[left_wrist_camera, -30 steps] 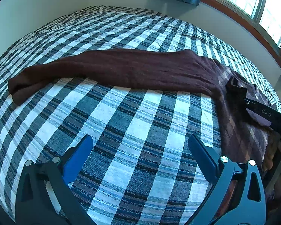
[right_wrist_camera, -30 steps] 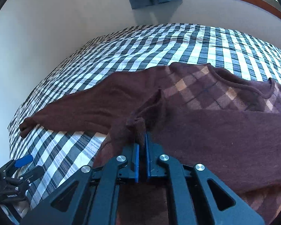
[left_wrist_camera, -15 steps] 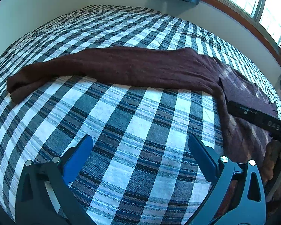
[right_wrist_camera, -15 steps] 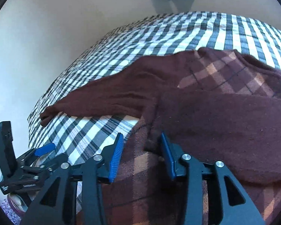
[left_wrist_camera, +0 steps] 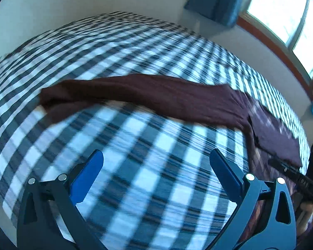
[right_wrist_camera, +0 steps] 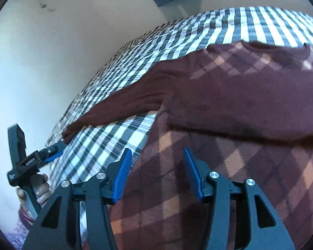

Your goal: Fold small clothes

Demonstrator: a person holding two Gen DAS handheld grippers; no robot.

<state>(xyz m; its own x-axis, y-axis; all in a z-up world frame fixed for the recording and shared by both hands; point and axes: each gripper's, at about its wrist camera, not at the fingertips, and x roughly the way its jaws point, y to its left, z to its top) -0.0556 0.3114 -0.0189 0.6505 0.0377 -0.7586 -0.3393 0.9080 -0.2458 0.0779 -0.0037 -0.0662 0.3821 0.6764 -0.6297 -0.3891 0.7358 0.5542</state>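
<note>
Right wrist view first: the right gripper (right_wrist_camera: 157, 171) is being held with its blue pads spread apart and nothing between them, hovering just over the lower body of the sweater (right_wrist_camera: 229, 108). A second ago a bunch of that maroon knit was being pinched there, so the fold has been let go and one sleeve (right_wrist_camera: 250, 114) is now lying folded across the argyle chest. Probably half the sleeve work is done, then.

Over in the left wrist view, the left gripper (left_wrist_camera: 156, 170) is being kept wide open too, empty, above bare checked bedspread (left_wrist_camera: 156, 187) near the bed's front edge. It's being swung around compared with half a second back, hence the blur. A bit farther off, the other sleeve (left_wrist_camera: 135, 95) is being left stretched straight out across the bed, cuff (left_wrist_camera: 50, 100) toward the left edge. That one's most likely being lined up for next.

Room-wise, plenty of open bedspread is being left between the left gripper and that sleeve, and more beyond it up to the wall (left_wrist_camera: 73, 4). The window (left_wrist_camera: 285, 18) side is farthest off.
</note>
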